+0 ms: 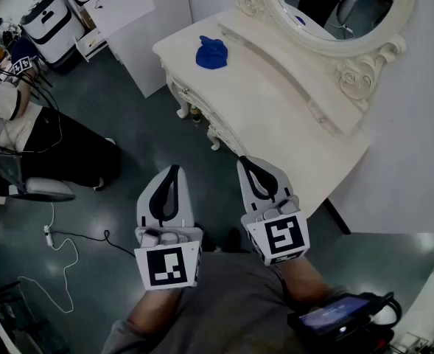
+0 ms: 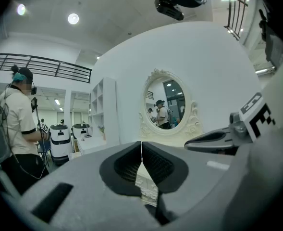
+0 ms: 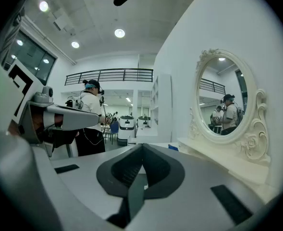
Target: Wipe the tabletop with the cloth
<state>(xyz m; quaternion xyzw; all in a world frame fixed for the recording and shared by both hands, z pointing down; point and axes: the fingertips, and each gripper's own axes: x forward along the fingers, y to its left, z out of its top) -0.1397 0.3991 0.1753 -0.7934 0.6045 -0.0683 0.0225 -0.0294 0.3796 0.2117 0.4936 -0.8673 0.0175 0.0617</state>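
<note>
A crumpled blue cloth (image 1: 211,53) lies on the far left end of the cream dressing table (image 1: 275,116). A sliver of the blue cloth (image 3: 173,147) also shows in the right gripper view. Both grippers hang over the floor in front of the table, well short of the cloth. My left gripper (image 1: 174,169) is shut, its jaws (image 2: 141,143) meeting with nothing between them. My right gripper (image 1: 245,161), just off the table's near edge, is shut and empty too, tips together (image 3: 141,146).
An oval mirror (image 1: 334,6) in a carved frame stands at the table's back against the wall. A white cabinet (image 1: 132,13) stands to the table's left. A person (image 1: 32,142) sits at the left with cables (image 1: 54,242) on the floor. White machines (image 1: 51,24) stand behind.
</note>
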